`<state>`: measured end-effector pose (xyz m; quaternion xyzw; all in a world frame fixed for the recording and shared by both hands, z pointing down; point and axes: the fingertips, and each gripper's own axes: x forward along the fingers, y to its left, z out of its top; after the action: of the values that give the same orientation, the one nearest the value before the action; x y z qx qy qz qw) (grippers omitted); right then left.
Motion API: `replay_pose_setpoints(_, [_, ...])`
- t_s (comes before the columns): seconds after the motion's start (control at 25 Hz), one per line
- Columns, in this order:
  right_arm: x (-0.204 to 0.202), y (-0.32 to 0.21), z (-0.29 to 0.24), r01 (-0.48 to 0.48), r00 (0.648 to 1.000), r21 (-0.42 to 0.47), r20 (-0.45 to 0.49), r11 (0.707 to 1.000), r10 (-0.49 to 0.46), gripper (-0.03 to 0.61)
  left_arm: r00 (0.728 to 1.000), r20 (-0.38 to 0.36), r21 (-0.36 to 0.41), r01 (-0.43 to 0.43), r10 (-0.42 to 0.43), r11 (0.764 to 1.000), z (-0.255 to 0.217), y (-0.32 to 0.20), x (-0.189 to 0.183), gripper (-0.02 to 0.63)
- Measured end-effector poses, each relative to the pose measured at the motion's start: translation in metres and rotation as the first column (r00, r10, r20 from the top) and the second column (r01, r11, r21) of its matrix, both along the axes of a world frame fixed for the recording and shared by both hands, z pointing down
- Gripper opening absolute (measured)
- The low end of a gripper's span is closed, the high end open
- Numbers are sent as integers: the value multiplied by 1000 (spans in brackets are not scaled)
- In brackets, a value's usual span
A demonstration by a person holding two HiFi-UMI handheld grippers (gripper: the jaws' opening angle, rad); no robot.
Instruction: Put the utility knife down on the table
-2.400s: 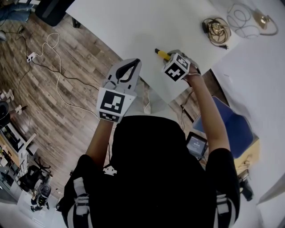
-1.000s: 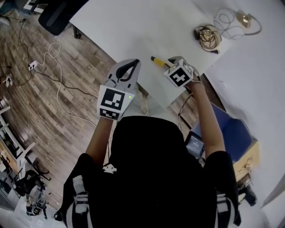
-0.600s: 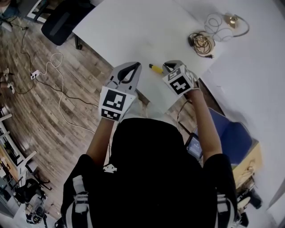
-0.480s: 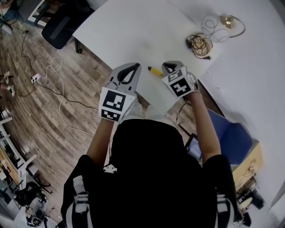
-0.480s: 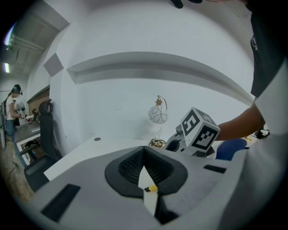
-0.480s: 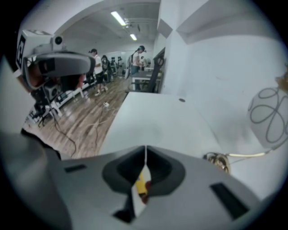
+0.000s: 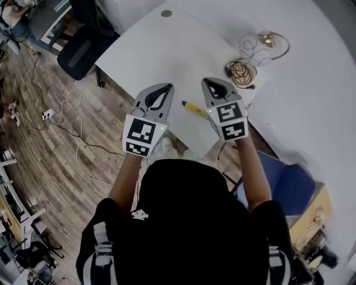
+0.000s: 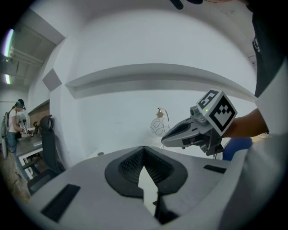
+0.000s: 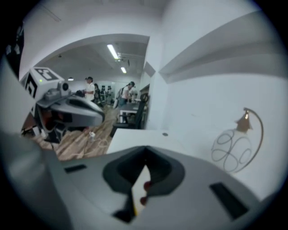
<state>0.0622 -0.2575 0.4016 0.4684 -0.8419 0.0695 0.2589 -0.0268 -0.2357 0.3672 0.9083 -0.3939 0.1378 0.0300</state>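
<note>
The white table (image 7: pixel 161 50) stands on a wood floor (image 7: pixel 67 150). A yellow knife (image 7: pixel 194 108) lies flat on the table, just inside the near edge and not far from the near corner. A dark cable coil (image 7: pixel 240 72) lies by the right corner, with white wire loops (image 7: pixel 253 54) just beyond it. A small round grommet (image 7: pixel 166 13) sits at the far corner.

The person is holding both arms out ahead of the body, the left forearm (image 7: pixel 125 177) and right forearm (image 7: pixel 251 173) bare below dark sleeves. The left gripper (image 7: pixel 166 87) is pointing forward, its jaws meeting tip to tip with nothing between them. The right gripper (image 7: pixel 208 82) is hanging just beside it, roughly parallel, jaws likewise pressed together and empty.
</note>
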Motion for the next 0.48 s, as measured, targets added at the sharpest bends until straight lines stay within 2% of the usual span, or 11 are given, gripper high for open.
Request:
replay_pose_setpoints(0.2, [7,2,-61,-38,995,141,100,989,24,34,1000,-13,62,14,-13,998,-28,-5,-2,17])
replay_pose_setpoints(0.48, [16,16,-117,-73,985,257,173,964,28,34,998,-51,145,33,-26,989,-73,3,-3,17])
